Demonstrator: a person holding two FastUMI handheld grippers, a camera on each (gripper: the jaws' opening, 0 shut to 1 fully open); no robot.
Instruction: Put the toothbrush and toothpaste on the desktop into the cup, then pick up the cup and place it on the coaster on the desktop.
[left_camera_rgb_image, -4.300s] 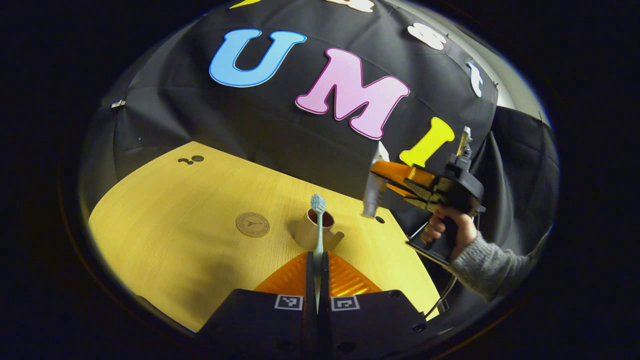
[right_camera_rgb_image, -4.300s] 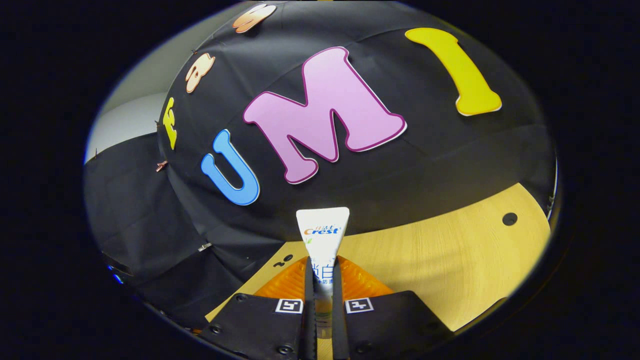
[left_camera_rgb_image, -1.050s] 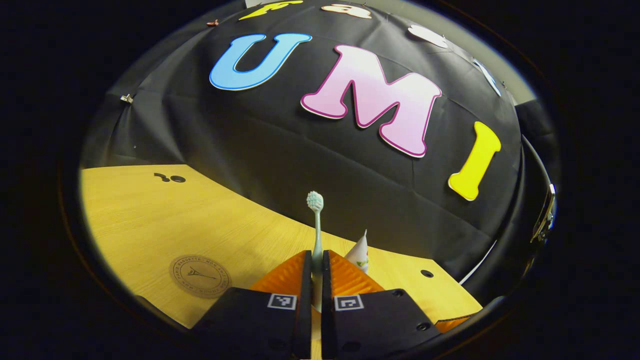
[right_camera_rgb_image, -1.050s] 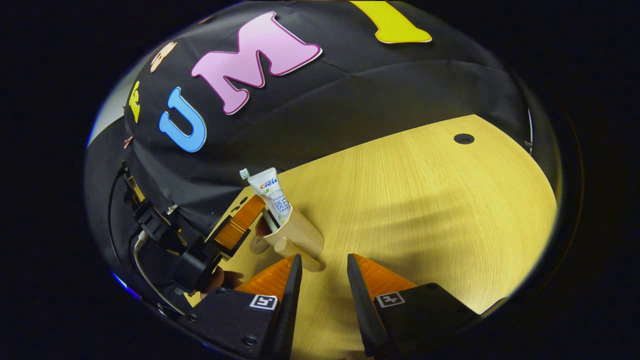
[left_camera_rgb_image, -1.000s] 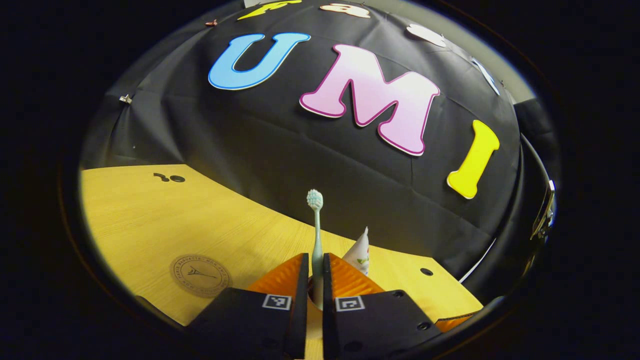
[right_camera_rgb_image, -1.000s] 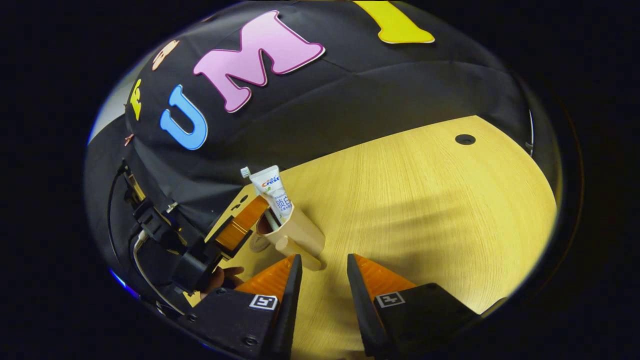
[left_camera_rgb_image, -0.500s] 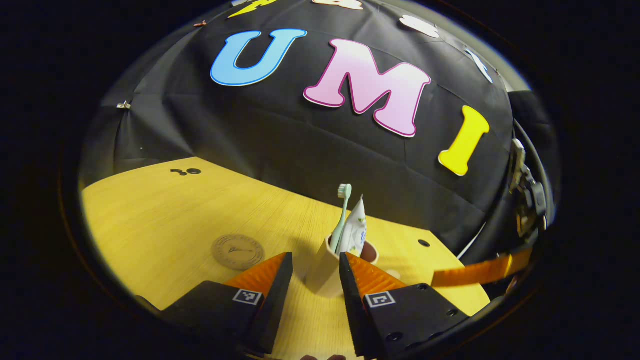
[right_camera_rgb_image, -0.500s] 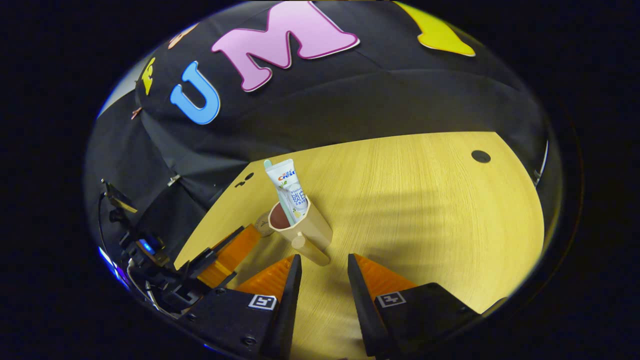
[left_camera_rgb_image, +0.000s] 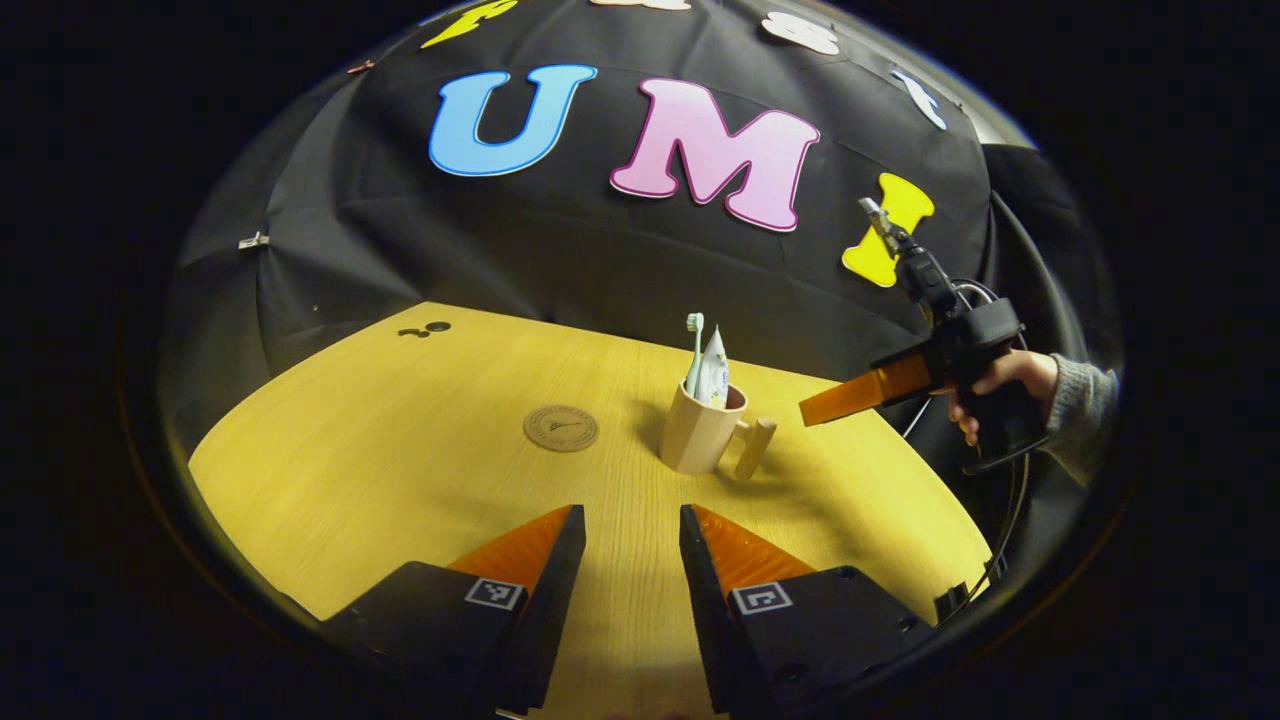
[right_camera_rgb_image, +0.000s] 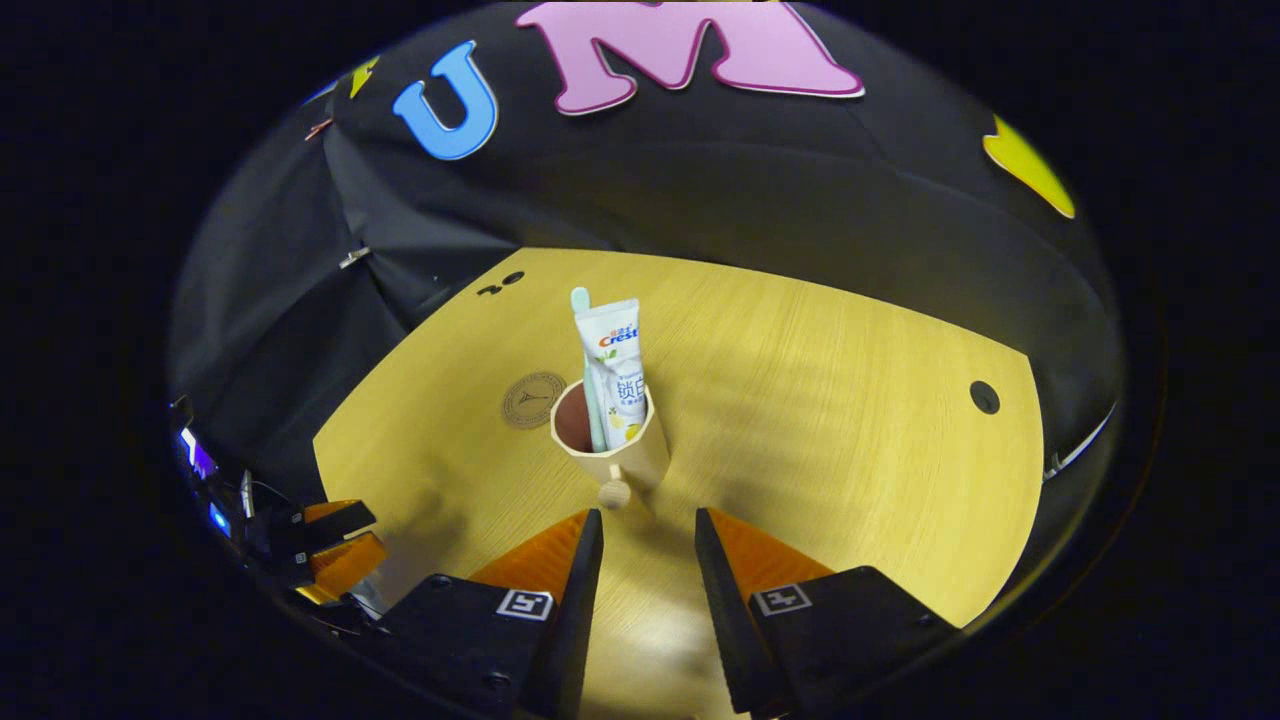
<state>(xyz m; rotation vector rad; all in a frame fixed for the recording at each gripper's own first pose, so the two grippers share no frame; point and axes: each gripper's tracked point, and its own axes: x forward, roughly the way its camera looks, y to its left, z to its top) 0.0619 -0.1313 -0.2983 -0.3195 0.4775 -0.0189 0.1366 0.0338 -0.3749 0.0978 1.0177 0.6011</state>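
Observation:
A beige cup (left_camera_rgb_image: 697, 432) with a wooden peg handle (left_camera_rgb_image: 752, 447) stands on the yellow desktop (left_camera_rgb_image: 420, 440). A mint toothbrush (left_camera_rgb_image: 693, 348) and a white toothpaste tube (left_camera_rgb_image: 714, 370) stand upright inside it. The round brown coaster (left_camera_rgb_image: 561, 428) lies bare to the cup's left. My left gripper (left_camera_rgb_image: 623, 535) is open, well short of the cup. In the right gripper view the cup (right_camera_rgb_image: 625, 455) sits just beyond my open right gripper (right_camera_rgb_image: 646, 535), with its handle (right_camera_rgb_image: 613, 492) pointing at the fingers. The toothpaste (right_camera_rgb_image: 617, 372), toothbrush (right_camera_rgb_image: 587, 370) and coaster (right_camera_rgb_image: 533, 399) show there too.
A hand in a grey sleeve (left_camera_rgb_image: 1075, 410) holds the right gripper (left_camera_rgb_image: 870, 392) off the table's right edge in the left gripper view. The left gripper's orange fingers (right_camera_rgb_image: 335, 545) show at lower left in the right gripper view. Small holes (right_camera_rgb_image: 984, 397) mark the desktop.
The left gripper let go of the toothbrush, opened and drew back from the cup. The right gripper, open after dropping the toothpaste in, swung round behind the cup's handle.

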